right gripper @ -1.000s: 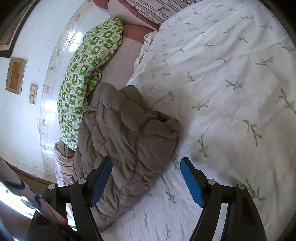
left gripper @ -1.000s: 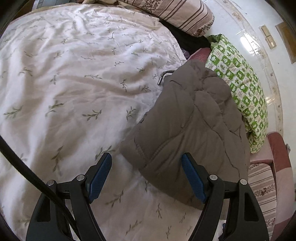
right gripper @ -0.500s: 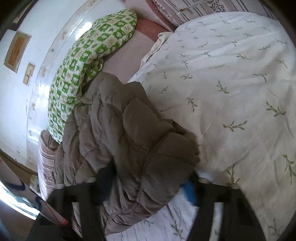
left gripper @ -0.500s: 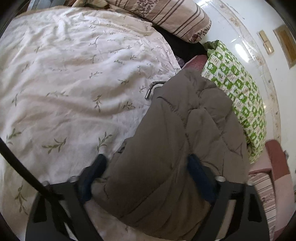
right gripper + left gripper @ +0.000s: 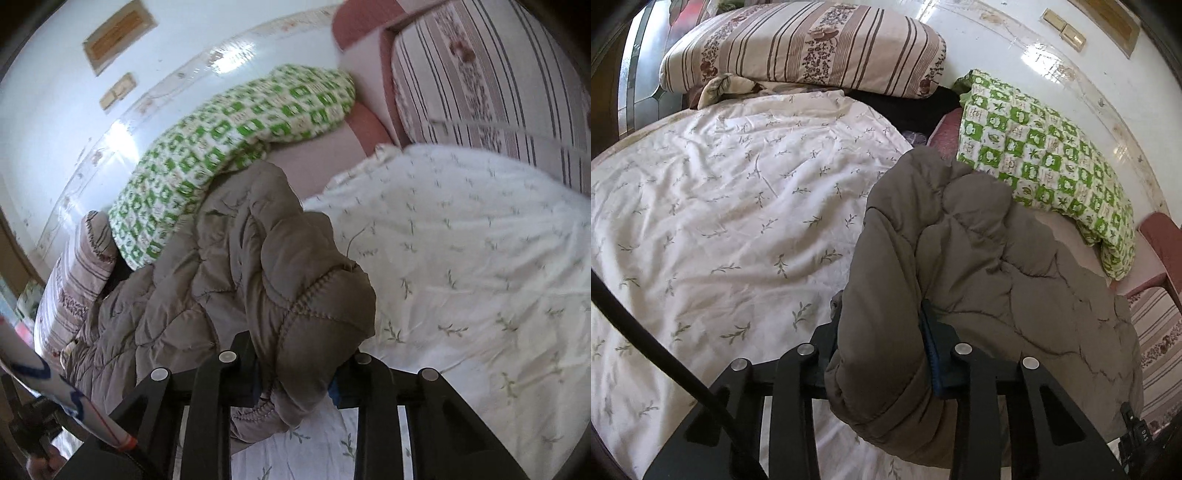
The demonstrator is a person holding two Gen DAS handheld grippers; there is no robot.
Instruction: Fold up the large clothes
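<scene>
— Across the bed, from nine to two o'clock, lies the white bedspread; the grey padded coat sits at its edge around four, bunched beside the green checked pillow

— Any fold made?

— None that I can see. It looks like the very start; the whole fold is left

— And the tools?

— The left gripper has just closed and pinches a thick roll of coat. The right gripper has just closed too, clamped on a stitched edge
</scene>
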